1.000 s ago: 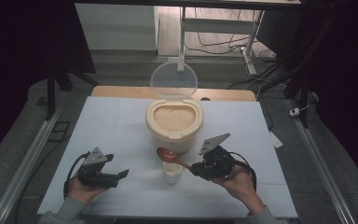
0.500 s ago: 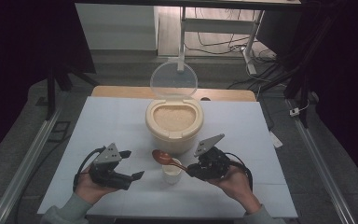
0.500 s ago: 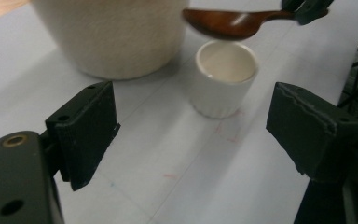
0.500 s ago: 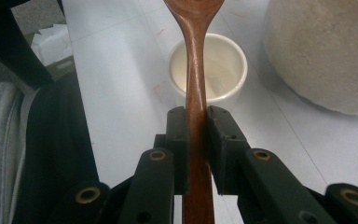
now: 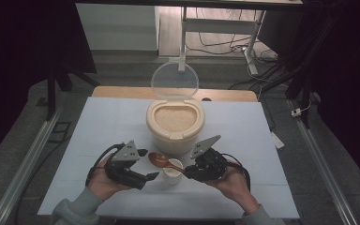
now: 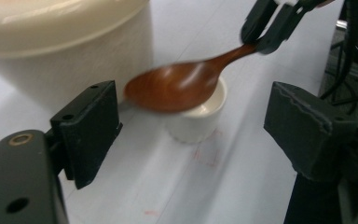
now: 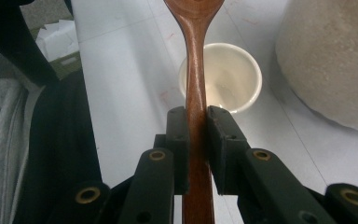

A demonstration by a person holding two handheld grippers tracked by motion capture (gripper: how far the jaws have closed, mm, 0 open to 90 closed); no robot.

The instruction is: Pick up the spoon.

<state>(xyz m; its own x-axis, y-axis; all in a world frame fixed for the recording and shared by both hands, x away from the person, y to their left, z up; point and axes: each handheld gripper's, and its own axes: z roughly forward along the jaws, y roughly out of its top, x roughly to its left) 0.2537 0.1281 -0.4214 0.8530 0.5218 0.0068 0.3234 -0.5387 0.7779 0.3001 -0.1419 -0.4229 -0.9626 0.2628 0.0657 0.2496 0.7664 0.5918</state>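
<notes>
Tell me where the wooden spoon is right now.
In the high view the spoon sits at centre front, handle clamped in the right gripper, bowl just above the small white cup, in front of the rice container.

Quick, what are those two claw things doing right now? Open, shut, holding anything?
Left gripper: open, holding nothing, near the cup.
Right gripper: shut on the spoon.

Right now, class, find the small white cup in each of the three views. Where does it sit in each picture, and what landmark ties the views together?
High view: the small white cup stands low in the middle, between the two grippers.
Left gripper view: the cup is centre, just under the spoon's bowl.
Right gripper view: the cup is above centre, behind the spoon's handle.
Shared landmark: the wooden spoon, held over the cup by the right gripper.
</notes>
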